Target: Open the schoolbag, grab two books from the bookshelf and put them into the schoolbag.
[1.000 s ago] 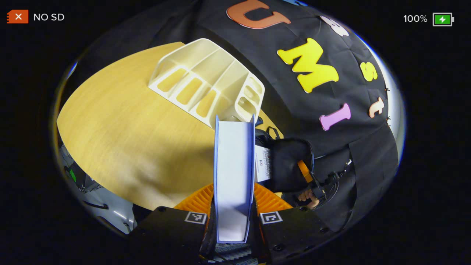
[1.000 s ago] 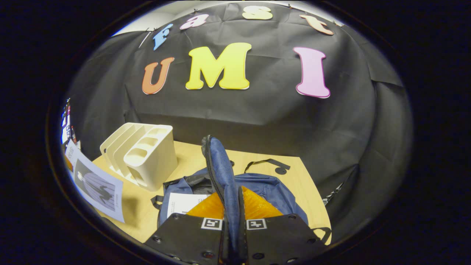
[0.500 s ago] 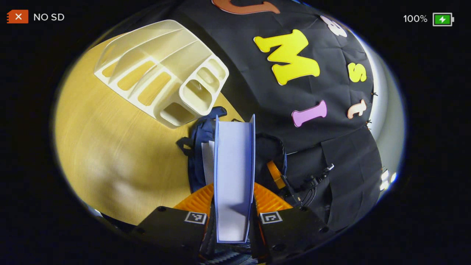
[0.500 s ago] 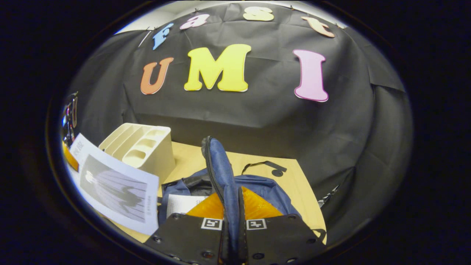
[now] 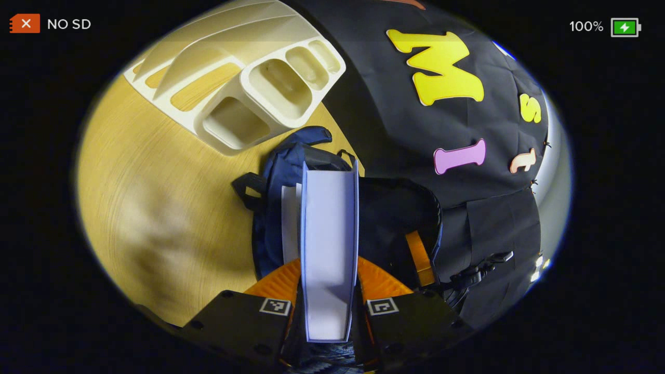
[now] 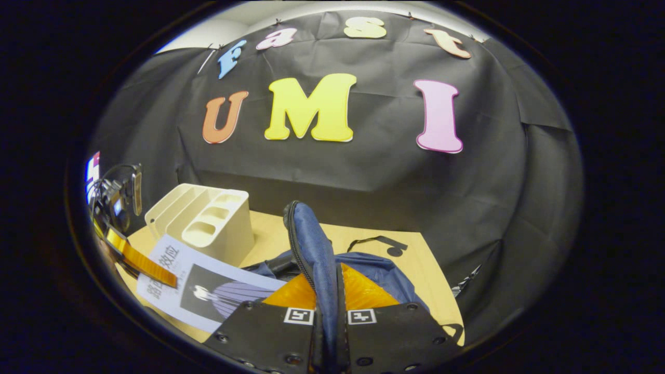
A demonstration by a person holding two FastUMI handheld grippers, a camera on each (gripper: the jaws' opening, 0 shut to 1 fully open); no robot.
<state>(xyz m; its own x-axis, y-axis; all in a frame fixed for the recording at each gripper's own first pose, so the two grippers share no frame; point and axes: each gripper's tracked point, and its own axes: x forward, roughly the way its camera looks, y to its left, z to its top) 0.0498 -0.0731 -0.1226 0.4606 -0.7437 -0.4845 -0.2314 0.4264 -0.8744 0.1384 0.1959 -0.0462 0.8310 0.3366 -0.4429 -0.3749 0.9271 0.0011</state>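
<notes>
The left tool point(image 5: 328, 306) is pinching a book point(image 5: 328, 244) between its two fingers, the book standing on edge with its pale page block facing the camera and running straight away from the tool. In the left gripper view the book's far end is hanging over the dark open mouth of the blue schoolbag point(image 5: 273, 176), where the white edge of another book point(image 5: 289, 218) is showing just beside it inside the bag. In the right gripper view the left tool point(image 6: 136, 262) is reaching in from the left edge and pointing toward the bag, with the book's illustrated cover point(image 6: 208, 288) lying tilted and its near end sitting over the bag's opening. The right tool point(image 6: 329, 317) is pressed together on the blue flap of the bag point(image 6: 314, 249), both fingers squeezing the fabric and holding it upright so that the zipper edge is standing up along the flap. The bag is lying on the wooden counter point(image 6: 363, 241), with a black strap point(image 6: 382, 243) trailing on the wood behind it. Farther back and to the left, the cream bookshelf point(image 6: 205, 223) is standing on the counter near the bag, its slots showing no books in them.
</notes>
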